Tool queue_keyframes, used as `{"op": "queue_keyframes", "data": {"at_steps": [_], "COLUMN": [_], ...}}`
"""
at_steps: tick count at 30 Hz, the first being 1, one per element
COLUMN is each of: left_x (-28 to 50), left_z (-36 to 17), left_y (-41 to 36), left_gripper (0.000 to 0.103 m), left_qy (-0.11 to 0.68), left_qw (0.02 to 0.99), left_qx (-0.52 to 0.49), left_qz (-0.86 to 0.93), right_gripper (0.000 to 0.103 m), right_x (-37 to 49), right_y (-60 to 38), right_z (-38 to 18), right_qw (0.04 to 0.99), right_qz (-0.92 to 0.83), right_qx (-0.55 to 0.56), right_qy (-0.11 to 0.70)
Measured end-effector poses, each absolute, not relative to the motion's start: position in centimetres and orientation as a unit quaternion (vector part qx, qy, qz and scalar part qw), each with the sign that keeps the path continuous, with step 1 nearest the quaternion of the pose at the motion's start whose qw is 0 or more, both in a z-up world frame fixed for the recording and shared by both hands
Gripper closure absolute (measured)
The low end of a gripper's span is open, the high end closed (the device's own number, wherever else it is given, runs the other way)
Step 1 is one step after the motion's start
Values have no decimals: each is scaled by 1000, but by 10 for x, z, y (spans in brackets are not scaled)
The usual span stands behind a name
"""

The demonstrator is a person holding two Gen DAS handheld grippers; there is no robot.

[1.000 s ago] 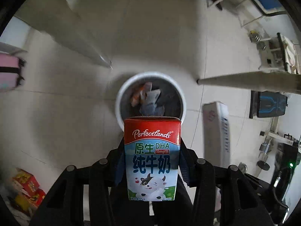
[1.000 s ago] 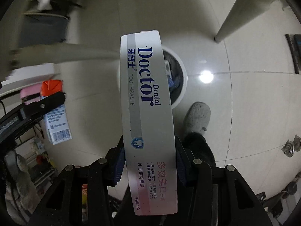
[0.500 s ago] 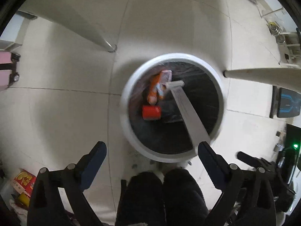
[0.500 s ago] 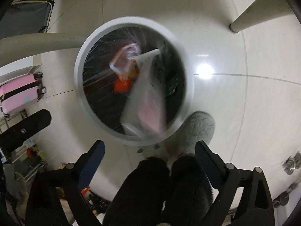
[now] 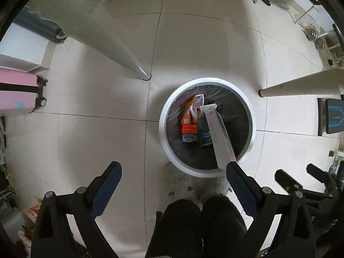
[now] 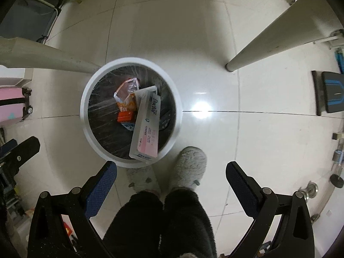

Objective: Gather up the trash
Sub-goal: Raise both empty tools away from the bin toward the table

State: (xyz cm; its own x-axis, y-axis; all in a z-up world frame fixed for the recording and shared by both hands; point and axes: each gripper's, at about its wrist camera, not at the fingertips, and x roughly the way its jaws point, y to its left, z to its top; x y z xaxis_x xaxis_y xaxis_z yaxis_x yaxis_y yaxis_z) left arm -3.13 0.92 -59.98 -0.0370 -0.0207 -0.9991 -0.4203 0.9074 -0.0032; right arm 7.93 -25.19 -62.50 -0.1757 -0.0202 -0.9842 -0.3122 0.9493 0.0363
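Left hand-held gripper (image 5: pixel 173 173): jaws spread wide, nothing between them, held above the tiled floor (image 5: pixel 96 99) just beside the bin. Right hand-held gripper (image 6: pixel 171 173): jaws likewise wide apart and empty, above the person's grey slippers (image 6: pixel 189 165).

White round trash bin (image 5: pixel 252 116) with dark liner stands on the floor between two pale table legs (image 5: pixel 120 49). Inside it: long white toothpaste box (image 5: pixel 219 137), leaning tilted, its lower end deep in the bin and its upper end at the near rim; red-topped milk carton (image 5: pixel 189 132) lying at the bottom just beside the box; orange snack wrapper (image 5: pixel 192 110) behind the carton, touching it.

Pink suitcase (image 5: pixel 17 94) at far left, well apart from the bin.
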Motion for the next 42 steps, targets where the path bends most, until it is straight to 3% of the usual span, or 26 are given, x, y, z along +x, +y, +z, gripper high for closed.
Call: {"op": "queue_keyframes", "data": {"at_steps": [11,30,35,42], "left_x": [-53,-69,-37,49], "left_z": [-510,-295,-258,-225], "left_y": [2,18,36,65], "left_gripper": [4,4,4,0], "left_qy": [691,627,595,560], "left_qw": [691,751,770,784], "left_qx": [-151,-131,-137,-134], "left_qz": [148,159,184,230], "right_gripper": [1,1,1,1], "right_x": [69,60,97,211], "right_y": [-253,-237,-226,-209], "right_z": [-513,-244,-200,-159], "right_qw": [654,694,709,736], "right_qz": [118,150,157,159], "right_qx": [-108,-61,-13,24], "right_qy": [739,701,687,658]}}
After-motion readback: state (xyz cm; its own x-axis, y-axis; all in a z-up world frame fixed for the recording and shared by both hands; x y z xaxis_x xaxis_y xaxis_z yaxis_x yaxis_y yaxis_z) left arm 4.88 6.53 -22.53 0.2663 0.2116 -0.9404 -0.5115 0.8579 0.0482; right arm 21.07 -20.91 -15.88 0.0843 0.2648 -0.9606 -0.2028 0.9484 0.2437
